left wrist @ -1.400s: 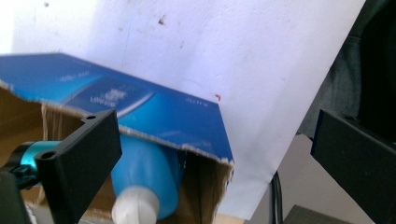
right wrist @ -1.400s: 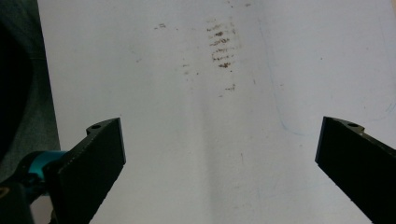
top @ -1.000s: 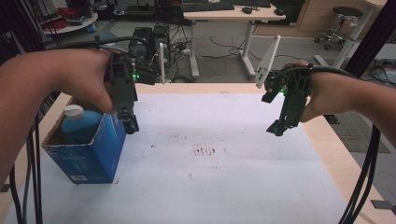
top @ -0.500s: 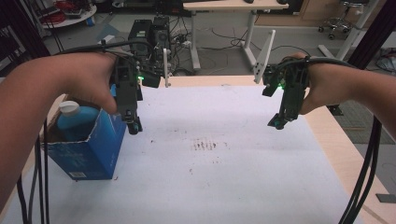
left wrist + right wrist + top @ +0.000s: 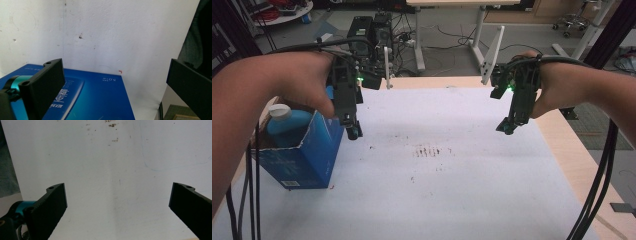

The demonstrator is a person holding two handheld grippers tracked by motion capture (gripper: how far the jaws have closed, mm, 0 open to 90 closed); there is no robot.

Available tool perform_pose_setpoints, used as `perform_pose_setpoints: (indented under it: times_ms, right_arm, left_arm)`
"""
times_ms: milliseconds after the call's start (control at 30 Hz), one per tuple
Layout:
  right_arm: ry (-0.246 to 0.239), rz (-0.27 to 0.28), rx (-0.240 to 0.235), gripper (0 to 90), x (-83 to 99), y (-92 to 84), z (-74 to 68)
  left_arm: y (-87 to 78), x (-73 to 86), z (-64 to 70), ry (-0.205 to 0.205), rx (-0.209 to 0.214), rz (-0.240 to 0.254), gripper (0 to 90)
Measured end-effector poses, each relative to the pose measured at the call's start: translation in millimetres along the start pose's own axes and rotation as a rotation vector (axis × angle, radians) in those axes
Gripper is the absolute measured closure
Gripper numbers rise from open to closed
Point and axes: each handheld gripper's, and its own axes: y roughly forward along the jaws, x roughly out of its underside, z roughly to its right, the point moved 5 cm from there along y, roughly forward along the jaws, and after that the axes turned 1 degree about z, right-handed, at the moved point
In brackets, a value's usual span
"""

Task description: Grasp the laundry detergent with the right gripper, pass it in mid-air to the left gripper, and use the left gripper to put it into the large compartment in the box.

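An open blue carton (image 5: 307,152) stands at the left of the white table sheet (image 5: 452,190), with a blue bottle with a white cap (image 5: 287,120) inside it. My left gripper (image 5: 352,127) hangs just right of the carton's top edge, jaws wide apart and empty. In the left gripper view the carton's blue printed side (image 5: 95,100) lies below the open left gripper (image 5: 115,82). My right gripper (image 5: 508,126) hovers over the sheet's right part, open and empty. The right gripper view has the open right gripper (image 5: 117,205) over bare white sheet (image 5: 112,157).
Brown crumbs or stains (image 5: 429,150) mark the sheet's middle. The wooden table edge (image 5: 572,155) shows at the right. Black cables (image 5: 597,185) trail from both hands. Behind the table are desk legs (image 5: 477,30), electronic boxes (image 5: 372,30) and floor cables.
Both grippers have held about the same place over the table. The camera view has shifted slightly; the left gripper sits a little lower beside the carton.
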Motion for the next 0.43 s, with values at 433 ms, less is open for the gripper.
perform_pose_setpoints:
  times_ms: [433]
  right_arm:
    - [0.003, 0.022, 0.004, 0.7, -2.9, -4.0, -4.4]
  left_arm:
    - [0.8, 0.8, 0.8, -0.002, -0.018, -0.014, 1.6]
